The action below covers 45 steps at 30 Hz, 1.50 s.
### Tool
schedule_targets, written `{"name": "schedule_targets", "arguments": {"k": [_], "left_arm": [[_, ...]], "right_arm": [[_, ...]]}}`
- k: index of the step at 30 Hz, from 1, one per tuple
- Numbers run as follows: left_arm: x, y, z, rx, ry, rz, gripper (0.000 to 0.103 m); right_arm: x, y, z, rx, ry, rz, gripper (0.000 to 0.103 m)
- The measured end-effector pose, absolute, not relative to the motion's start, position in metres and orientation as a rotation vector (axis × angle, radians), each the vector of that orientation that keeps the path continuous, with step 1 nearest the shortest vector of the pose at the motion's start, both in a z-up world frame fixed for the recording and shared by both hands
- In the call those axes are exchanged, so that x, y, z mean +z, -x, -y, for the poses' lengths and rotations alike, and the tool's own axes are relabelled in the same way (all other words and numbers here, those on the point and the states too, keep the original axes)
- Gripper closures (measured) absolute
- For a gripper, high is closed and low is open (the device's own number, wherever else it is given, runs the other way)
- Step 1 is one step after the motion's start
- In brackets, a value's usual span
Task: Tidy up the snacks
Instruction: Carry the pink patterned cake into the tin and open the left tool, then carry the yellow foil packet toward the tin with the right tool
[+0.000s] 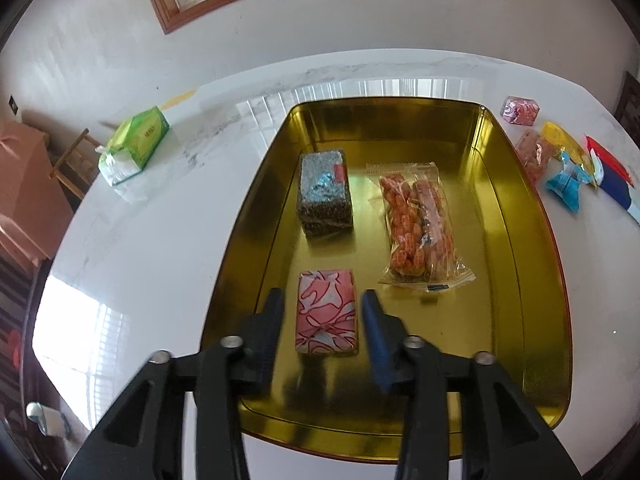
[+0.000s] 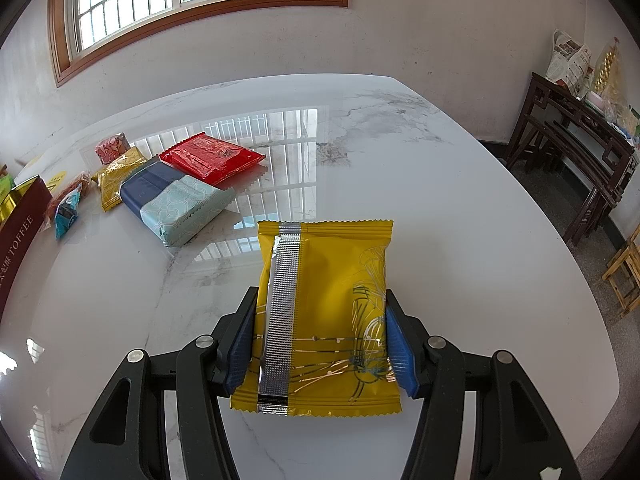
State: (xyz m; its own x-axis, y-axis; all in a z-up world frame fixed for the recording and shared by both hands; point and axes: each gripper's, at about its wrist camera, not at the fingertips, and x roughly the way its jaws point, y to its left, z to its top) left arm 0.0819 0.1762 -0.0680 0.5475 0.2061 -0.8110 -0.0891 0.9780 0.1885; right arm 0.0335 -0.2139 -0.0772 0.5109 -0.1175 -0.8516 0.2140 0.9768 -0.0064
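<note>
A gold tray [image 1: 516, 240] on the white marble table holds a dark speckled block [image 1: 324, 192], a clear bag of orange snacks [image 1: 420, 228] and a pink patterned packet [image 1: 326, 320]. My left gripper [image 1: 322, 294] is open, one finger on each side of the pink packet with a gap on both sides; the packet lies flat on the tray floor. In the right wrist view my right gripper [image 2: 320, 294] is shut on a yellow foil packet [image 2: 328, 280], seam side up, held over the table.
Loose snacks lie right of the tray: a red packet [image 2: 212, 158], a navy-and-teal packet [image 2: 176, 200], a second yellow packet [image 2: 118, 180], a pink cube [image 1: 520, 110], a blue wrapper [image 1: 566, 184]. A green tissue pack [image 1: 136, 144] sits far left. A dark side table [image 2: 580, 120] stands by the wall.
</note>
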Motion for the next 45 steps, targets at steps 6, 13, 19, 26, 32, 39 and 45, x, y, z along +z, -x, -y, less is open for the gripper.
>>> {"name": "schedule_targets", "arguments": {"k": [6,13,19,26,32,39,45], "left_arm": [[-0.05,-0.071,-0.17,0.213,-0.178,-0.919,0.048],[-0.025,-0.041,-0.159,0.252,-0.223,-0.837,0.048],[0.005,-0.009,-0.151,0.281,-0.23,-0.767,0.048],[0.039,0.017,-0.152,0.324,-0.228,-0.72,0.047],[0.048,0.025,-0.15,0.321,-0.215,-0.718,0.047],[0.048,0.021,-0.148,0.303,-0.228,-0.714,0.047],[0.045,0.015,-0.152,0.303,-0.249,-0.707,0.047]], "right_arm": [[-0.077,-0.034,0.214,-0.2,-0.103,-1.016,0.049],[-0.077,-0.033,0.214,-0.196,-0.106,-1.013,0.052],[-0.075,-0.028,0.212,-0.192,-0.1,-1.007,0.053],[-0.066,-0.009,0.208,-0.143,-0.192,-1.009,0.053],[-0.034,-0.005,0.186,-0.038,-0.269,-0.981,0.053],[0.015,-0.031,0.12,0.168,-0.298,-0.934,0.053],[0.041,-0.071,0.046,0.363,-0.265,-0.934,0.053]]}}
